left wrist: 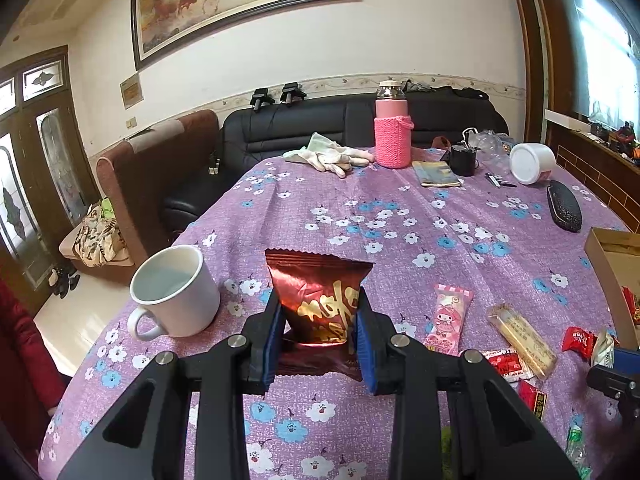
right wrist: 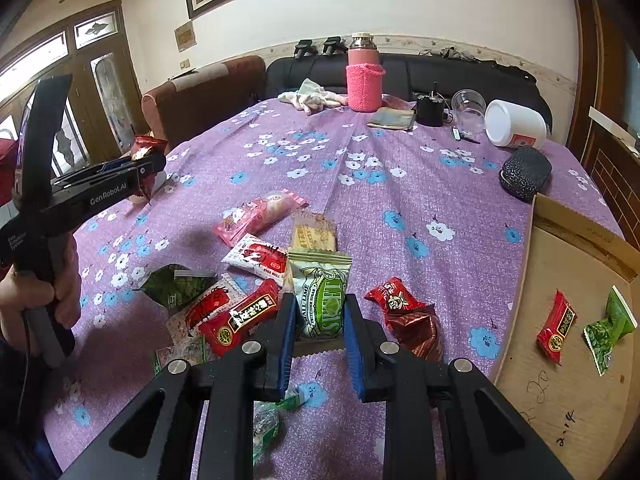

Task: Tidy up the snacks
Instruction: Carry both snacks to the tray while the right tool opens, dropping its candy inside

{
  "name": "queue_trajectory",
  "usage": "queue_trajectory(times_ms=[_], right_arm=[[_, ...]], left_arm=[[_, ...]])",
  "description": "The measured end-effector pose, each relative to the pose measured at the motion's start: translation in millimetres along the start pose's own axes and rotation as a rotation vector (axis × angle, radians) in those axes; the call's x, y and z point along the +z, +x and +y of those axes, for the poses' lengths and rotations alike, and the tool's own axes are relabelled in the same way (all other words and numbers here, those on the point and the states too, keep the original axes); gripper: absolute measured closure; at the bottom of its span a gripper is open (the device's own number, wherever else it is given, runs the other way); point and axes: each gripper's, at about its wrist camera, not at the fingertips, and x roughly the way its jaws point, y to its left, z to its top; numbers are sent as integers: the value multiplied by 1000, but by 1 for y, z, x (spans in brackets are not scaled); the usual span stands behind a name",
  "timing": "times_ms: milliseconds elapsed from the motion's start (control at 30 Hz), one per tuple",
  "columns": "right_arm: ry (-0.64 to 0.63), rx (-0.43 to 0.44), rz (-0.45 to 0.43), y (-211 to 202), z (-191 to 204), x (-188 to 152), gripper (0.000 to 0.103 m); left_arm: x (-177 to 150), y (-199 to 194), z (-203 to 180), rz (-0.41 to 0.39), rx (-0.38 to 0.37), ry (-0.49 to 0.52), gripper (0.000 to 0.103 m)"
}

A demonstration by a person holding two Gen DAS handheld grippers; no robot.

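Note:
My left gripper [left wrist: 319, 300] is shut on a dark red foil snack packet [left wrist: 316, 280] with gold lettering, held upright above the purple flowered tablecloth [left wrist: 400, 208]. The right wrist view shows that same left gripper [right wrist: 150, 164] at the left, raised, in a person's hand [right wrist: 60, 292]. My right gripper [right wrist: 320, 314] is shut on a green and white lime candy packet [right wrist: 320, 284] over a loose pile of snacks: a pink packet [right wrist: 260, 214], a beige bar [right wrist: 312, 234], a red packet [right wrist: 240, 318] and a red candy [right wrist: 394, 296]. A cardboard box [right wrist: 552, 400] at the right holds a red candy [right wrist: 556, 326] and a green packet [right wrist: 610, 326].
A white mug [left wrist: 176, 292] stands left of my left gripper, near the table edge. At the far end of the table are a pink bottle [left wrist: 392, 132], white gloves [left wrist: 332, 156], a white jar [left wrist: 532, 162] and a black case [left wrist: 564, 206]. Sofas stand beyond the table.

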Motion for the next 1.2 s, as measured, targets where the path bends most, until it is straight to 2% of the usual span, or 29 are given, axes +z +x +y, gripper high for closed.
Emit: queue_trajectory(times_ms=[100,167,200,300,400,533,767,1000,1200], right_arm=[[10,2,-8,-2,-2,1,79],[29,7,-18,-4,-6,2,79],[40,9,-22,-5,-9,3,79],[83,24,-33,-8,-17,5,79],[142,37,-54,-14,-31,7,79],[209,35,-80,-21,-49,10,79],[356,27,-148,-43,-92,11,79],[535,-42,-224,-74,-150,0,79],[658,-105,-256,-95,-186,-13,79]], left_arm=[[0,-1,-1,-1,-13,-2,72],[0,-2,-1,-2,-50,-8,72],[1,-2,-1,-2,-81,-12,72],[2,-6,-4,7,-235,-27,72],[-1,-13,-17,-14,-305,22,72],[-3,-19,-34,-4,-447,64,72],[-10,-29,-61,19,-552,131,72],[-10,-50,-93,54,-628,177,72],[-1,-74,-141,79,-726,245,72]])
